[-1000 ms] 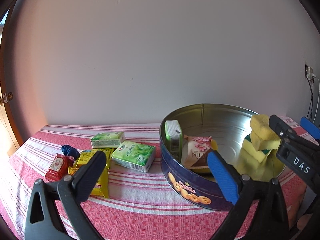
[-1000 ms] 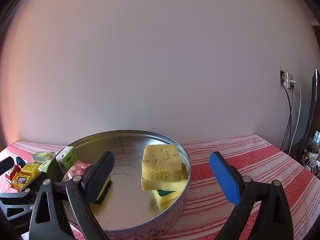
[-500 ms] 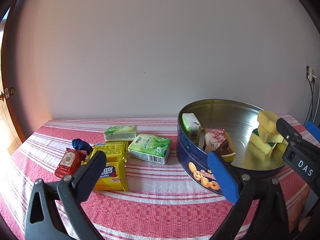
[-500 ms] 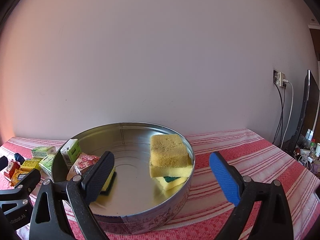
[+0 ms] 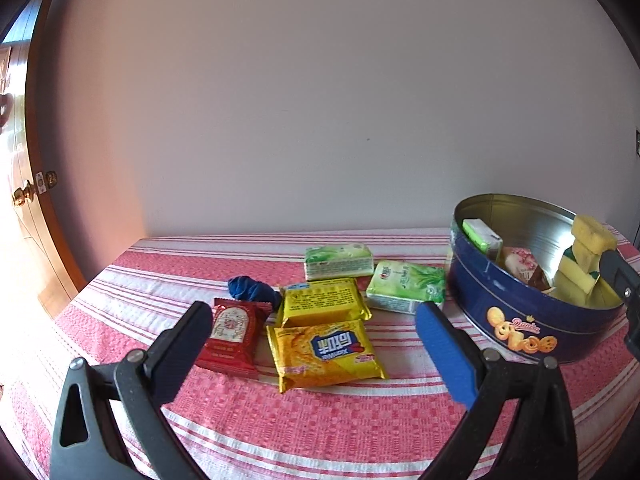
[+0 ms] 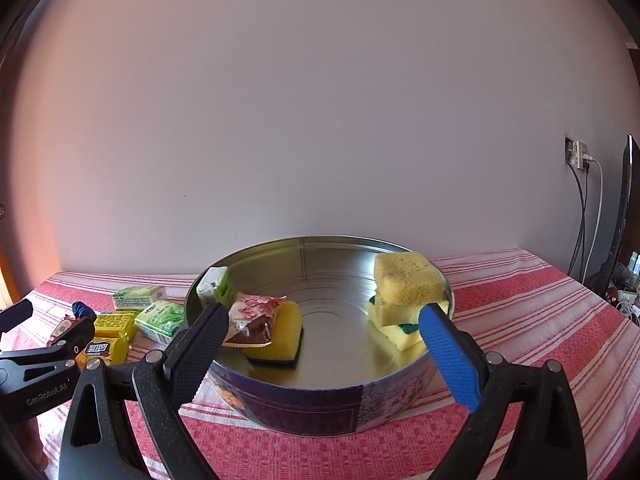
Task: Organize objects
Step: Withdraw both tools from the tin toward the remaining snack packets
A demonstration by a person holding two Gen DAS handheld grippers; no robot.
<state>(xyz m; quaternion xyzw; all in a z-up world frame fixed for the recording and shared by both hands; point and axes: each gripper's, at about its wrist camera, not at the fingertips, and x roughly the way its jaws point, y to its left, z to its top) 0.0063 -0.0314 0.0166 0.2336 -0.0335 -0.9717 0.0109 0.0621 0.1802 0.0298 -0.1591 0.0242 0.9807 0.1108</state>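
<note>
A round blue cookie tin (image 5: 520,320) stands on the red striped cloth; it also fills the right wrist view (image 6: 320,412). Inside lie stacked yellow sponges (image 6: 408,288), another yellow sponge (image 6: 280,340), a pink snack packet (image 6: 252,320) and a green tissue pack (image 6: 218,290). Left of the tin lie two yellow biscuit packets (image 5: 324,352), a red packet (image 5: 232,330), two green tissue packs (image 5: 404,286) and a blue cloth ball (image 5: 248,290). My left gripper (image 5: 314,344) is open and empty above the yellow packets. My right gripper (image 6: 322,344) is open and empty over the tin's near rim.
A plain wall closes the back of the table. A wooden door with a brass knob (image 5: 20,198) is at far left. A wall socket with cables (image 6: 580,156) and a dark screen edge (image 6: 624,216) stand at the right.
My left gripper has swung left, from the tin to the loose packets. My right gripper has drawn back slightly and shifted right; the tin looks more centred. Nothing was gripped.
</note>
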